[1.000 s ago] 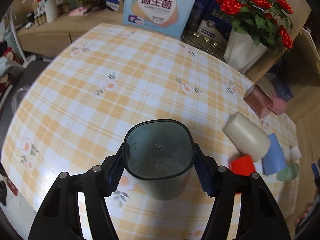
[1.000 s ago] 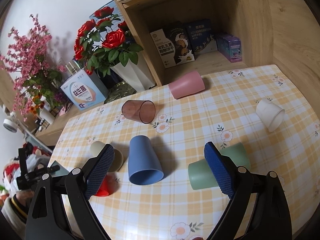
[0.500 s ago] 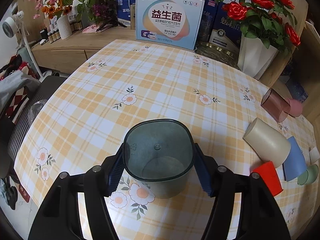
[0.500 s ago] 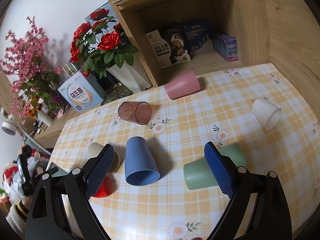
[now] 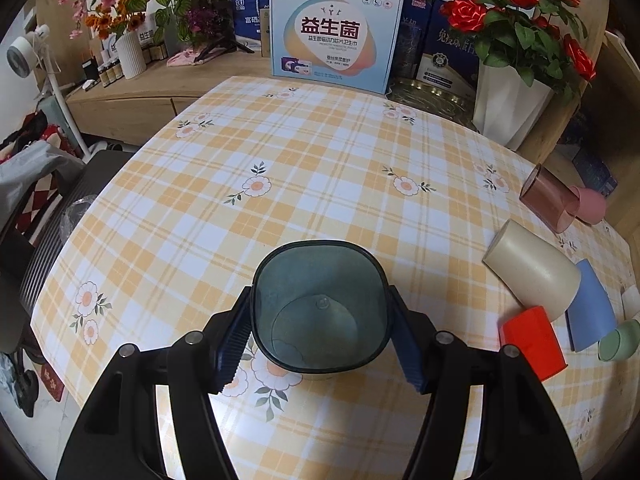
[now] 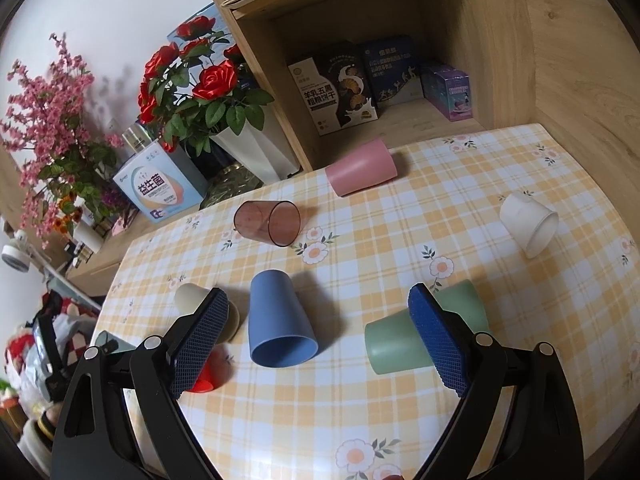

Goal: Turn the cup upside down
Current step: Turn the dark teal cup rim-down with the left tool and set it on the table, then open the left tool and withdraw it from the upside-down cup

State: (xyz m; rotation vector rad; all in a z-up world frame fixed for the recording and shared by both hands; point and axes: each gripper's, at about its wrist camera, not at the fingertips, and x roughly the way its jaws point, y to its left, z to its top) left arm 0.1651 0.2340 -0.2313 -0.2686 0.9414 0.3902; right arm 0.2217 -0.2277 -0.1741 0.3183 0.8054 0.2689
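Note:
My left gripper (image 5: 320, 336) is shut on a translucent dark teal cup (image 5: 320, 312), held low over the checked tablecloth with its open mouth turned toward the camera. My right gripper (image 6: 316, 340) is open and empty above the table. A blue cup (image 6: 280, 320) lies on its side between its fingers, mouth toward me. A green cup (image 6: 404, 340) lies on its side behind the right finger (image 6: 436, 340). The teal cup's edge and the left gripper show at the lower left of the right wrist view (image 6: 108, 346).
Other cups lie on their sides: cream (image 5: 532, 268), red (image 5: 532, 340), brown translucent (image 6: 268, 222), pink (image 6: 360, 166), white (image 6: 528, 224). A white vase of red roses (image 5: 508, 104), a boxed carton (image 5: 334, 36) and a wooden shelf (image 6: 400, 64) line the table's far edge.
The left gripper has tilted up and drawn back with the teal cup, so more of the table and sideboard shows. The right gripper has shifted slightly; its jaws stay open.

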